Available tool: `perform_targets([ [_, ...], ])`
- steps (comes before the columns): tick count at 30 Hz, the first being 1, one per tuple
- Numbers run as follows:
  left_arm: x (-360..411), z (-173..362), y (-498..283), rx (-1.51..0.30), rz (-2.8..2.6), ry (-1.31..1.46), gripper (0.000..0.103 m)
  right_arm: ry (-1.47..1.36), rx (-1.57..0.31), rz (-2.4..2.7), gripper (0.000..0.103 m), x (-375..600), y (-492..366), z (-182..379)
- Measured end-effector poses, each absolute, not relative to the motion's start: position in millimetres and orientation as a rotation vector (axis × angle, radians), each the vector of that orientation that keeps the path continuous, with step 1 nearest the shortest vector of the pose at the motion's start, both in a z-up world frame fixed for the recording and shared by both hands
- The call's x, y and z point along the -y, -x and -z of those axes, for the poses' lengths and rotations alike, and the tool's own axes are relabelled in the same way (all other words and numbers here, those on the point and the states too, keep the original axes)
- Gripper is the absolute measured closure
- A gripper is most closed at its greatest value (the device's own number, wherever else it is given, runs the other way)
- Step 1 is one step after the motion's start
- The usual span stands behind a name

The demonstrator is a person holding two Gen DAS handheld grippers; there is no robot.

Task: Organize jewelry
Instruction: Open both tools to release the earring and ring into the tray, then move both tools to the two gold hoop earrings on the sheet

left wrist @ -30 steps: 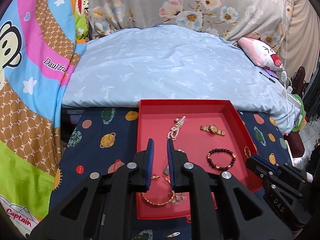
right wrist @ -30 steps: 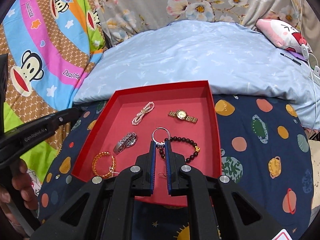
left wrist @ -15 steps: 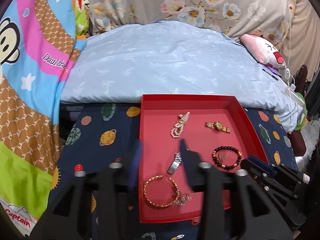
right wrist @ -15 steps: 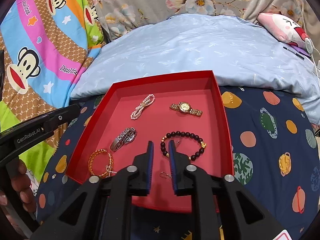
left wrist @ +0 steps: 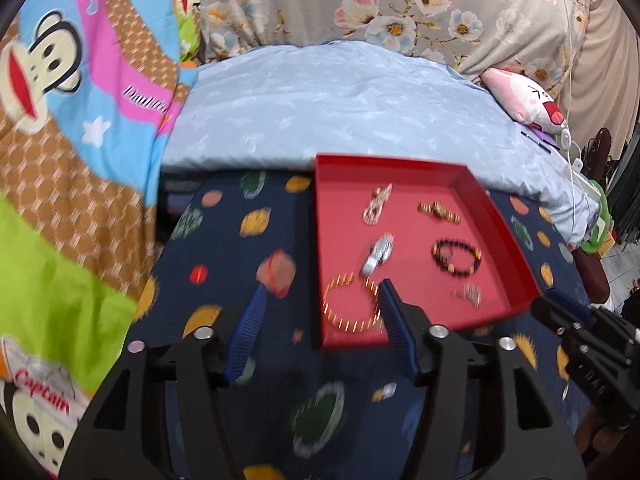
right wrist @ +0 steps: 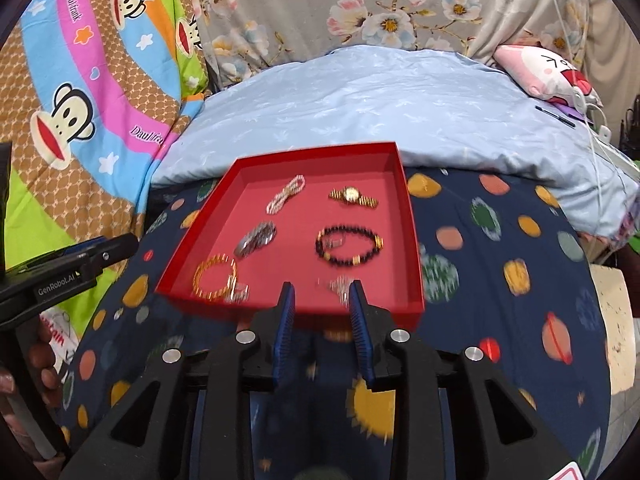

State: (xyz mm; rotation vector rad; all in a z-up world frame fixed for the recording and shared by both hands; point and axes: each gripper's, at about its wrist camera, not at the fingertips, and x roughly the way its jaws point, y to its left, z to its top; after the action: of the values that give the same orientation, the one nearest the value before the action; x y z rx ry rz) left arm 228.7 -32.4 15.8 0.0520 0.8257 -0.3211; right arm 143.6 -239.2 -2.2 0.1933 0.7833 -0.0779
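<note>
Presently a loose red ring (left wrist: 276, 276) lies on the planet cloth (left wrist: 224, 248) left of the red tray (left wrist: 496, 216), just beyond the left gripper (left wrist: 320, 300), jaws wide, empty; right gripper (right wrist: 322, 296), likewise parted and empty, sits farther off.

Bright even light, motion blur, fisheye-warped edges.

A red rectangular cardboard tray (right wrist: 412, 240) sits on a navy cloth printed with coloured planets (right wrist: 500, 264). Behind lie a pale blue leaf-patterned quilt (right wrist: 380, 100) and a grey floral fabric (right wrist: 340, 0). A multicoloured cartoon-monkey blanket (right wrist: 80, 80) hangs left.
</note>
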Motion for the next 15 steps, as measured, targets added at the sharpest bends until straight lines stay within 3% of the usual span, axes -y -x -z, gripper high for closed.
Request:
perform_targets([
  [15,-4.9,51.0,-151.6,-0.985,0.283,-0.068,0.044,-0.223,-0.889,0.075,0.074,203.7,-57.1,40.5],
])
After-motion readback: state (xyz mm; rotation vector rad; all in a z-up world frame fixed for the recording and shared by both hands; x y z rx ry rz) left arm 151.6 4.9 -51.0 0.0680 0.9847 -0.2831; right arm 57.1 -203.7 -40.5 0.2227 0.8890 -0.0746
